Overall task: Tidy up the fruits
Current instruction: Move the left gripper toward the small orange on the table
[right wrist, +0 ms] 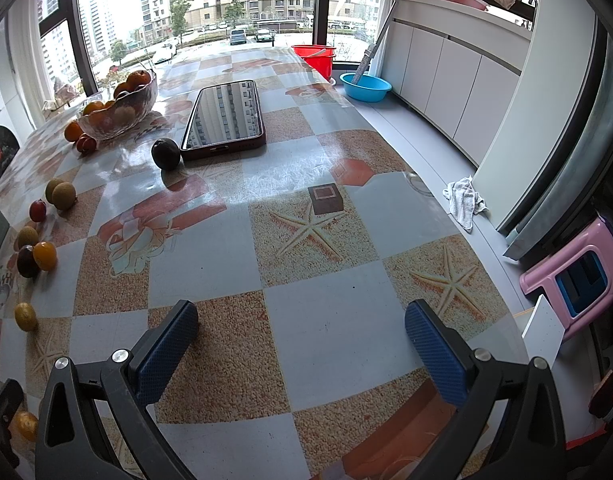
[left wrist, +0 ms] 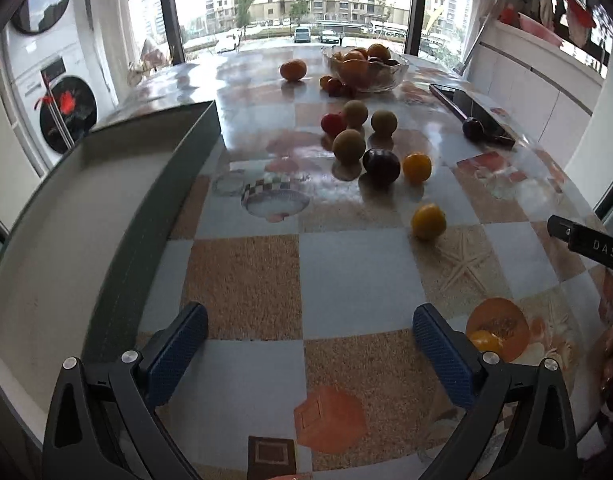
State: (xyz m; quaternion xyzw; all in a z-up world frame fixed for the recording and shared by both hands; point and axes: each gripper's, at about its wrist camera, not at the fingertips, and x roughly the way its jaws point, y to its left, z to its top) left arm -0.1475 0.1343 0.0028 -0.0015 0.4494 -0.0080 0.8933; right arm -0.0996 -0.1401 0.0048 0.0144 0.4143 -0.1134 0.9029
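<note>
Both sets of fingers spread wide, holding nothing: left gripper (left wrist: 308, 354), right gripper (right wrist: 300, 350). Ahead and right of the left fingers, a yellow fruit (left wrist: 428, 221) alone on the bench (left wrist: 346, 280); beyond, the cluster, then the glass bowl (left wrist: 366, 68). Left, a tray (left wrist: 66, 220). Best taken singly: straddle squarely, close gently, avoid rolling.

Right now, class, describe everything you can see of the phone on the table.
The phone lies flat, screen up, on the patterned table, beyond the right tool, which does not touch it. It is a dark slab with rounded corners in a dark reddish case. Its glossy screen is off and mirrors the tower blocks outside. A dark plum sits at its near left corner, touching or nearly so. The glass bowl stands to its left, apart. The left view shows the phone edge-on at the table's right side.
</note>
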